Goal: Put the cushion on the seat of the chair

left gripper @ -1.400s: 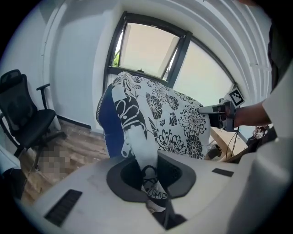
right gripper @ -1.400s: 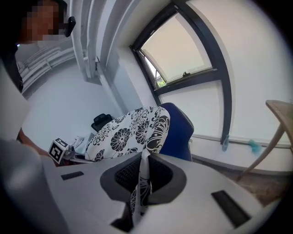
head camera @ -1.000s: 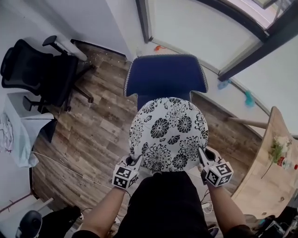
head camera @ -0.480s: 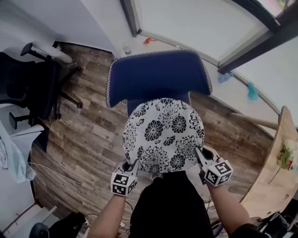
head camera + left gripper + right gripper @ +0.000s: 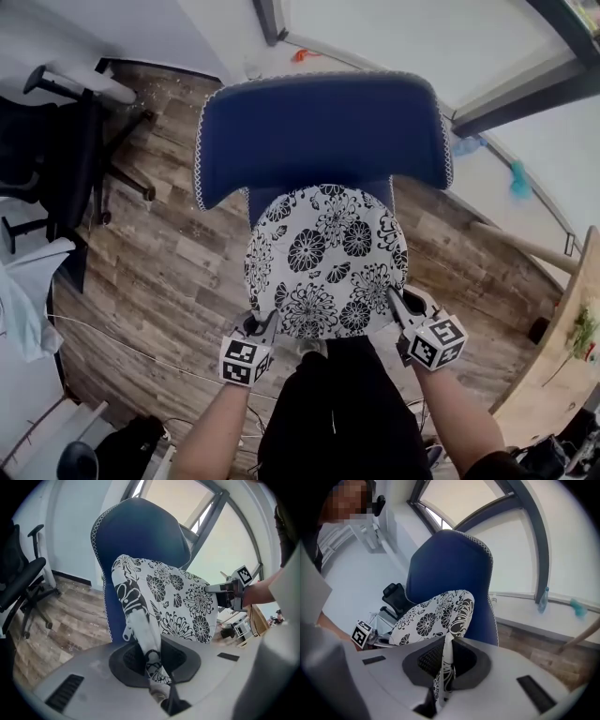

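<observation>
A round white cushion [image 5: 323,261] with black flower print hangs flat in front of a blue chair [image 5: 319,131]. It covers the chair's seat from above. My left gripper [image 5: 264,328] is shut on the cushion's near left edge, and my right gripper [image 5: 396,306] is shut on its near right edge. In the left gripper view the cushion [image 5: 161,599] rises from the jaws before the blue chair back [image 5: 140,531], with the other gripper [image 5: 229,592] at its far side. In the right gripper view the cushion [image 5: 436,616] runs into the jaws below the blue backrest [image 5: 450,564].
A black office chair [image 5: 56,150] stands at the left on the wood floor [image 5: 169,272]. A white cloth [image 5: 23,300] lies at the left edge. A wooden table [image 5: 562,375] is at the right. A glass wall with dark frames [image 5: 525,84] runs behind the blue chair.
Both grippers and the cushion have sunk toward the blue chair. The chair back now looks larger and nearer, and the view has tipped forward over it.
</observation>
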The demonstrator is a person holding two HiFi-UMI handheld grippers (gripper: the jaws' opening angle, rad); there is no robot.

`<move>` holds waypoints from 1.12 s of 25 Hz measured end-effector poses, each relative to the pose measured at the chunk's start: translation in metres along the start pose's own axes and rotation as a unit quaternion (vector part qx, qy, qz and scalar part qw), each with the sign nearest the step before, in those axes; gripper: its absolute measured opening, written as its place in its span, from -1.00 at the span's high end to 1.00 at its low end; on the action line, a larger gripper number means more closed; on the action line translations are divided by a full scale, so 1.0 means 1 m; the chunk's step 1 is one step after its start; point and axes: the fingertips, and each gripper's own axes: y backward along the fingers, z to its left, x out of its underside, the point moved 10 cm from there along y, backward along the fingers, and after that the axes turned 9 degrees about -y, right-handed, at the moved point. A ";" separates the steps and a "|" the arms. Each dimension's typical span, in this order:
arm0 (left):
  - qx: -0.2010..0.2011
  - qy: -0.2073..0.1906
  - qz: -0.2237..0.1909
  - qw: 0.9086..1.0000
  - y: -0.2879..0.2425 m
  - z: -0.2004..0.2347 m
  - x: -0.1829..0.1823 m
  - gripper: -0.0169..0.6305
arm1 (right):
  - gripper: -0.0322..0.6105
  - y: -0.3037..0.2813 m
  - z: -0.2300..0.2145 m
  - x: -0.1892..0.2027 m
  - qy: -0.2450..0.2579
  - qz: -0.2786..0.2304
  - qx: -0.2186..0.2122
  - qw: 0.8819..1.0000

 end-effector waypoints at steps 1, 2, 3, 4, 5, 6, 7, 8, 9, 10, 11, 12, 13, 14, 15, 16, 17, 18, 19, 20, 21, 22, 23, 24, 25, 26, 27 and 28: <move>0.000 0.001 0.003 1.000 0.004 -0.003 -0.001 0.84 | 0.79 0.005 0.003 -0.001 -0.001 0.004 0.002 1.000; 0.000 0.003 0.006 1.000 0.010 -0.006 -0.002 0.84 | 0.79 0.011 0.008 -0.004 0.001 0.008 0.004 1.000; -0.001 0.005 0.010 1.000 0.014 -0.009 -0.004 0.84 | 0.79 0.017 0.011 -0.006 0.003 0.012 0.005 1.000; -0.003 0.007 0.013 1.000 0.017 -0.012 -0.005 0.84 | 0.79 0.021 0.013 -0.009 0.007 0.017 0.006 1.000; -0.005 0.010 0.015 1.000 0.019 -0.014 -0.005 0.84 | 0.79 0.022 0.013 -0.010 0.011 0.021 0.007 1.000; -0.006 0.011 0.016 1.000 0.019 -0.015 -0.005 0.84 | 0.79 0.022 0.013 -0.012 0.014 0.026 0.007 1.000; -0.007 0.012 0.017 1.000 0.019 -0.015 -0.005 0.84 | 0.79 0.021 0.012 -0.013 0.015 0.030 0.007 0.999; -0.006 0.011 0.018 1.000 0.019 -0.015 -0.006 0.84 | 0.79 0.019 0.012 -0.014 0.016 0.033 0.008 0.999; -0.007 0.011 0.020 1.000 0.019 -0.014 -0.007 0.84 | 0.79 0.018 0.011 -0.014 0.016 0.036 0.010 0.999; -0.007 0.010 0.021 1.000 0.019 -0.014 -0.008 0.84 | 0.79 0.018 0.011 -0.015 0.015 0.038 0.013 0.999; -0.009 0.010 0.022 1.000 0.018 -0.013 -0.008 0.84 | 0.79 0.018 0.011 -0.016 0.013 0.040 0.017 0.999; -0.010 0.010 0.024 1.000 0.018 -0.011 -0.008 0.84 | 0.79 0.018 0.010 -0.016 0.011 0.040 0.020 0.999; -0.012 0.013 0.026 1.000 0.018 -0.009 -0.008 0.84 | 0.79 0.018 0.010 -0.016 0.007 0.040 0.022 0.999; -0.014 0.016 0.028 0.999 0.017 -0.006 -0.007 0.84 | 0.79 0.018 0.009 -0.016 0.003 0.040 0.022 0.999; -0.014 0.019 0.028 0.999 0.017 -0.004 -0.006 0.84 | 0.79 0.018 0.008 -0.016 -0.002 0.039 0.021 0.999; -0.012 0.022 0.028 0.999 0.015 -0.002 -0.005 0.84 | 0.79 0.018 0.005 -0.015 -0.008 0.039 0.020 0.999; -0.011 0.024 0.028 0.999 0.014 0.000 -0.004 0.84 | 0.79 0.018 0.002 -0.014 -0.014 0.038 0.022 0.999; -0.010 0.024 0.030 0.999 0.013 0.002 -0.002 0.84 | 0.79 0.018 -0.001 -0.013 -0.020 0.037 0.024 0.999; -0.010 0.021 0.033 0.999 0.011 0.003 0.000 0.84 | 0.79 0.018 -0.004 -0.012 -0.022 0.037 0.027 0.999; -0.013 0.018 0.036 0.999 0.010 0.004 0.001 0.83 | 0.79 0.018 -0.006 -0.012 -0.021 0.038 0.029 0.999; -0.018 0.014 0.038 0.999 0.009 0.005 0.001 0.81 | 0.79 0.017 -0.008 -0.011 -0.019 0.039 0.032 0.999; -0.026 0.011 0.038 0.999 0.009 0.006 0.001 0.78 | 0.79 0.017 -0.010 -0.011 -0.016 0.040 0.035 0.998; -0.034 0.010 0.037 0.999 0.009 0.006 0.001 0.75 | 0.79 0.017 -0.012 -0.010 -0.014 0.041 0.037 0.998; -0.042 0.010 0.035 0.998 0.009 0.006 0.000 0.72 | 0.79 0.017 -0.014 -0.010 -0.012 0.042 0.039 0.998; -0.048 0.012 0.032 0.998 0.010 0.007 0.000 0.69 | 0.79 0.016 -0.016 -0.010 -0.012 0.042 0.040 0.998; -0.054 0.015 0.029 0.998 0.010 0.008 0.000 0.66 | 0.79 0.015 -0.019 -0.011 -0.012 0.043 0.042 0.998; -0.059 0.018 0.026 0.998 0.011 0.009 0.000 0.62 | 0.79 0.014 -0.020 -0.011 -0.013 0.045 0.043 0.998; -0.065 0.020 0.023 0.997 0.012 0.010 0.001 0.57 | 0.79 0.013 -0.022 -0.011 -0.011 0.049 0.045 0.998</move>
